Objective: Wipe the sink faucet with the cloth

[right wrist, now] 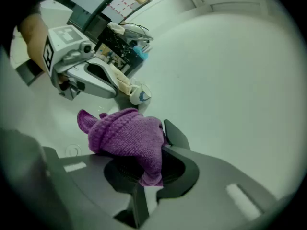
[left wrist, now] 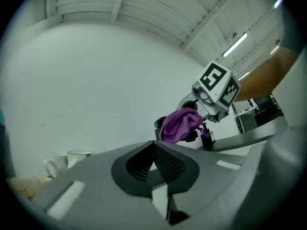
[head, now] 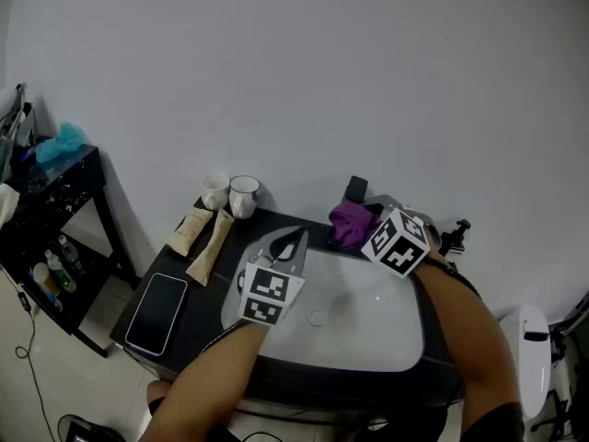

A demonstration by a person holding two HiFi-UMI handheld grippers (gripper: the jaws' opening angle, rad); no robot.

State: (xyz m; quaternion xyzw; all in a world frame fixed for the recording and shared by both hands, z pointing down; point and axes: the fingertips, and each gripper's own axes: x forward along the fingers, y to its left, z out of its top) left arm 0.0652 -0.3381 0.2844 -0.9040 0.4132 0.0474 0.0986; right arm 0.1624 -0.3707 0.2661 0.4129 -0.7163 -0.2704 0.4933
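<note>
Right gripper view first: the right gripper (right wrist: pixel 144 174) has its fingers (right wrist: pixel 201 176) clamped on the purple knitted cloth (right wrist: pixel 125 134). One fold is pinched between them and the rest is bunched up above. Right at the cloth's 3 o'clock sits the dark faucet (right wrist: pixel 174 133), and the cloth lies up against it.

Over to the left gripper view: the left gripper (left wrist: pixel 153 169) has its fingers (left wrist: pixel 96 186) brought together with nothing between them. It looks across at the cloth and the other gripper's marker cube.

From the head view, the faucet stands at 12 o'clock on the white sink (head: pixel 405 325), with the cloth bundled just in front of it. The left gripper hangs over the basin's 10 o'clock side, clear of the cloth, fingers aimed towards the back wall.

Out on the dark surface (head: pixel 207 288), a phone (head: pixel 156 311) lies flat at the sink's 9 o'clock. Two tubes (head: pixel 210 245) lie at 10 o'clock, and two white mugs (head: pixel 244 195) stand at 11 o'clock by the wall. A black shelf unit (head: pixel 55 201) stands well apart at far 9 o'clock.
</note>
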